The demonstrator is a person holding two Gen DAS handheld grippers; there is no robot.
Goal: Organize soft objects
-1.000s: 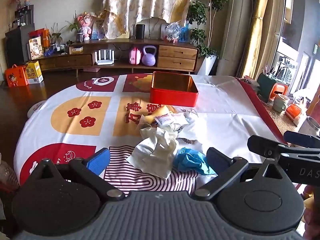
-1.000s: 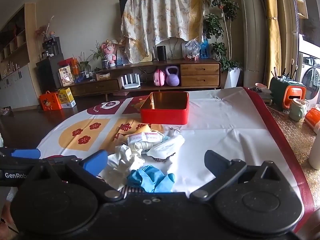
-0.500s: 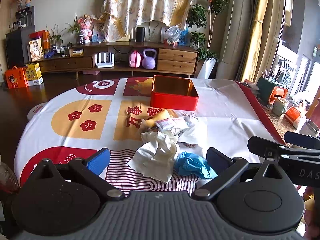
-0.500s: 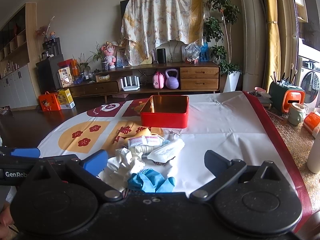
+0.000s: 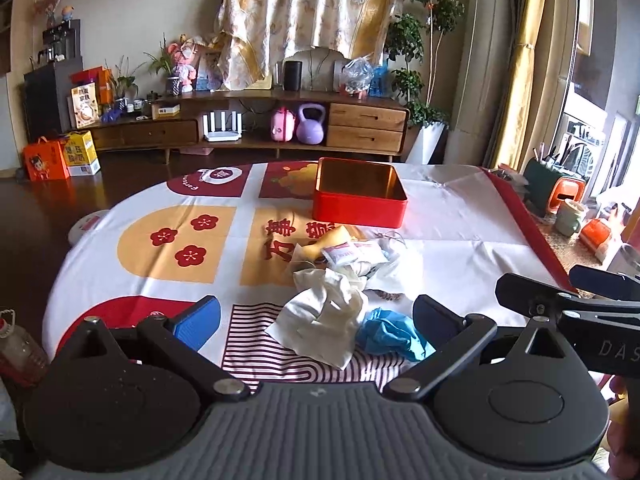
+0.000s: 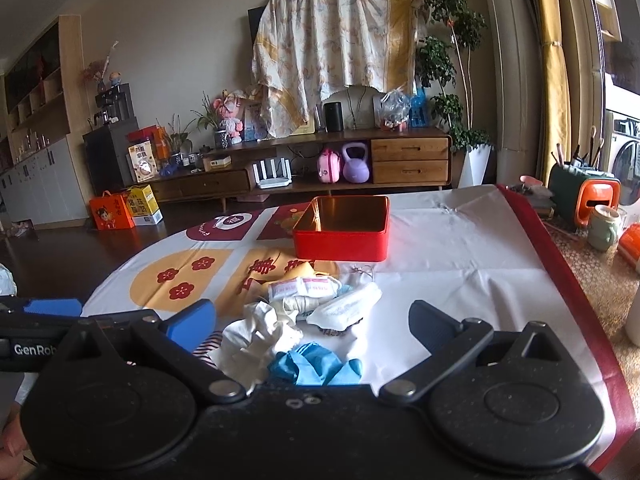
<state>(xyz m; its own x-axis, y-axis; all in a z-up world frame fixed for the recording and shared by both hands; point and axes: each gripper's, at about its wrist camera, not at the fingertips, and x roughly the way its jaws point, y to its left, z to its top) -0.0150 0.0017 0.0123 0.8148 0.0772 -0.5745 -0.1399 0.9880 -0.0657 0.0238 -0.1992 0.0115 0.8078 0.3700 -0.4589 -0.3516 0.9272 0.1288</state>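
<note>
Both cameras are creeping back a touch from the heap since a second ago: the red tin and the soft pile are sitting slightly farther off in each view, nothing on the table itself shifting.

I am looking at a round table [image 5: 460,240] under a printed white cloth with red and yellow panels. Toward its far side an open red tin [image 5: 359,196] [image 6: 341,228] is standing empty, gold inside, well apart from both tools.

Between tin and grippers the soft things are lying in one loose heap. A crumpled white cloth [image 5: 324,314] [image 6: 258,338] is spreading widest, nearest my left tool. Just beside it, touching, a blue glove [image 5: 390,334] [image 6: 316,364] is bunched at the near edge. Behind those, a white pouch [image 6: 346,306] is lying tilted, with small sealed packets [image 5: 344,252] [image 6: 302,286] printed in red resting against it and a yellow piece [image 5: 326,240] poking out at the back.

My left gripper [image 5: 316,320] is hovering over the near edge of the heap, fingers spread wide and gripping nothing. My right gripper [image 6: 312,322] is hanging the same way, fingers released, nothing between them, the glove showing in the gap below.
</note>
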